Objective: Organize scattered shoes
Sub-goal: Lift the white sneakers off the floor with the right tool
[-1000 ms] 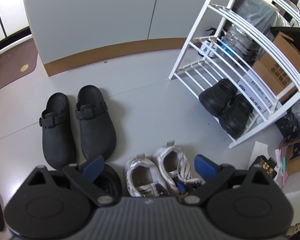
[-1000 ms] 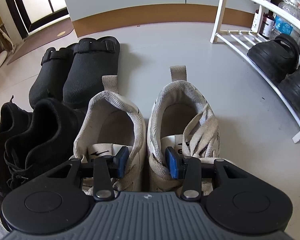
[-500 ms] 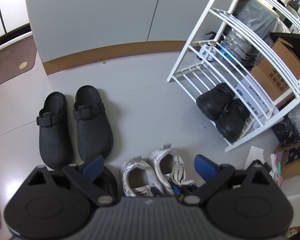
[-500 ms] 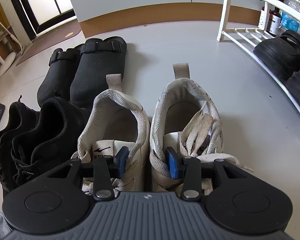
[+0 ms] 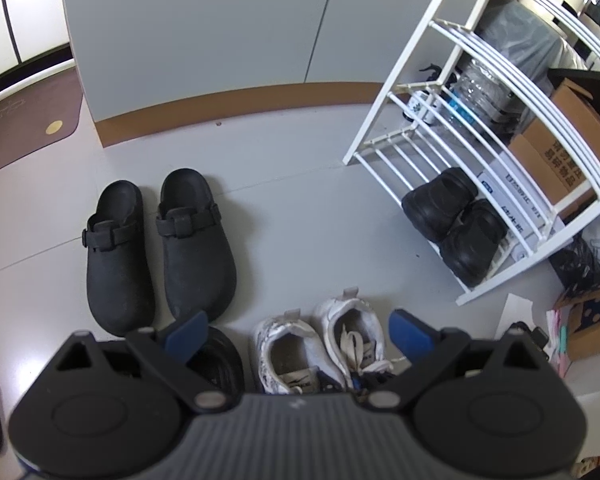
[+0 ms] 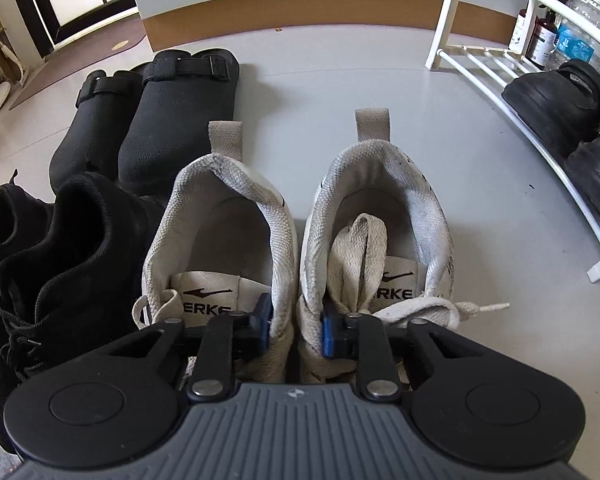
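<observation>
A pair of worn white sneakers (image 6: 220, 216) stands side by side on the grey floor, heels pointing away from me. My right gripper (image 6: 296, 320) is shut on their two inner walls and pinches them together near the tongues. From high above, the left wrist view shows the same white sneakers (image 5: 324, 344) below my left gripper (image 5: 300, 332). That gripper hangs open and holds nothing. Black sneakers (image 6: 60, 240) sit just left of the white pair. Black clogs (image 5: 160, 240) lie further out on the floor.
A white wire shoe rack (image 5: 400, 128) stands at the right, with black shoes (image 5: 452, 216) on its lowest shelf and bottles and cardboard boxes behind. A grey cabinet with a brown base closes the far side. Paper and boxes lie on the floor at the right.
My left gripper has risen, so the shoes below look smaller. My right gripper stays shut on the white sneakers, and its view has turned slightly left.
</observation>
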Demonstrator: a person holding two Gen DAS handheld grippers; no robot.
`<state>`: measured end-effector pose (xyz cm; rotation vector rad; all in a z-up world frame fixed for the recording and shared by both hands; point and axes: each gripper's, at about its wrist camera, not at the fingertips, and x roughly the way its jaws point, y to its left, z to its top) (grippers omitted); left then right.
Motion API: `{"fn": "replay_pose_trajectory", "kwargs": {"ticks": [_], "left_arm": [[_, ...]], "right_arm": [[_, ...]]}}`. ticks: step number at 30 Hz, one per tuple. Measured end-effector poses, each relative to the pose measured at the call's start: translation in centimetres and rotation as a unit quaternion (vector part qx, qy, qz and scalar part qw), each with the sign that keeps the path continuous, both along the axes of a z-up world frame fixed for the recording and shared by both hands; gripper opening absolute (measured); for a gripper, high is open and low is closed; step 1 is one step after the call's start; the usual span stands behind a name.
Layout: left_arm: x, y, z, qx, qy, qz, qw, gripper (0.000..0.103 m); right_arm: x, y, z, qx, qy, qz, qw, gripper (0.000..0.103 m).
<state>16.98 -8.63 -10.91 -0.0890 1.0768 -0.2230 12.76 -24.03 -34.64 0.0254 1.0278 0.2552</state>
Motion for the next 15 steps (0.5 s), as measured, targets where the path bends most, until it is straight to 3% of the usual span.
{"fn": "replay_pose_trajectory", "kwargs": {"ticks": [8, 15], "left_arm": [[-0.3, 0.4, 0.8, -0.009, -0.01, 0.001, 0.9999, 0.099], [-0.7, 1.0, 1.5, -0.016, -0.019, 0.005, 0.9997, 0.099]], "right_arm": [[-1.2, -0.9, 1.3, 0.004, -0.025, -0.008, 1.0, 0.021], [-1.9, -2.2, 5.0, 0.008, -0.062, -0.026, 0.998, 0.02]]}}
